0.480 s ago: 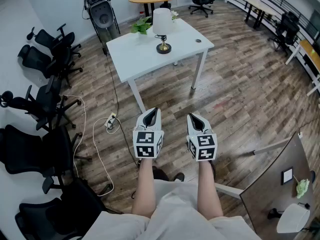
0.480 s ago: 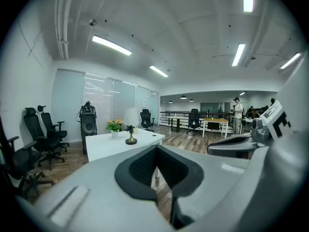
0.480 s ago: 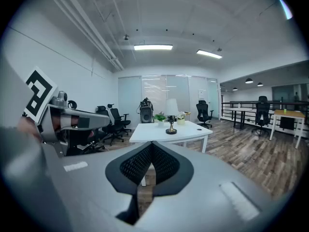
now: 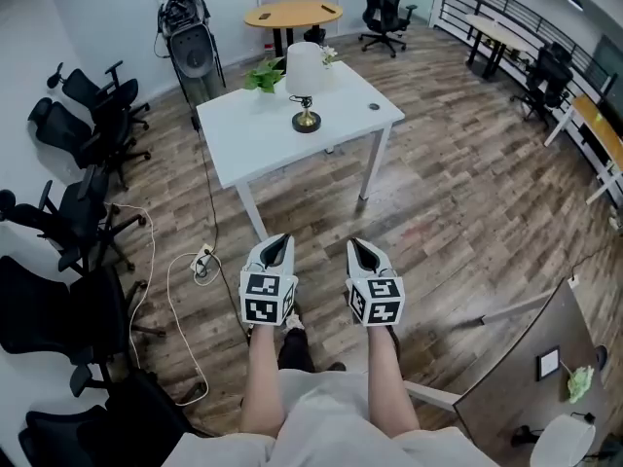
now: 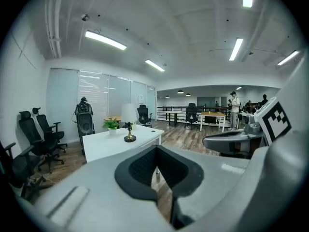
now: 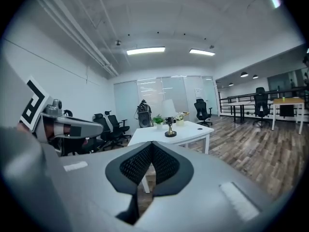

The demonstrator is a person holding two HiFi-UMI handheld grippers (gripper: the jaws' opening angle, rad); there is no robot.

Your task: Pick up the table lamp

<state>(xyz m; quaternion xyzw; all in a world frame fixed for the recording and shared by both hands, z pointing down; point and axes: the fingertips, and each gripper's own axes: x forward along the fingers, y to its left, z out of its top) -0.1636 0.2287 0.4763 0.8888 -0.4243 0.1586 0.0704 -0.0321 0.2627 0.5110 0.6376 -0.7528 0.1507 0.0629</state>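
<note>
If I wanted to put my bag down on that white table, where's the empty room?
The near half of the white table is bare, from the lamp base to the front edge and across to the left corner. The far edge is crowded with a green plant, the lamp and a small flowerpot.

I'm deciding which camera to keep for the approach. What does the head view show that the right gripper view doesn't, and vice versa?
Only the head view: the person's forearms, the marker cube on the right gripper, and the power strip with its cable on the floor. Only the right gripper view: the ceiling lights and, close up, its own jaws pressed together with nothing between them. Both: the table lamp upright on the white table, the potted plant near it, the office chairs and the left gripper.
</note>
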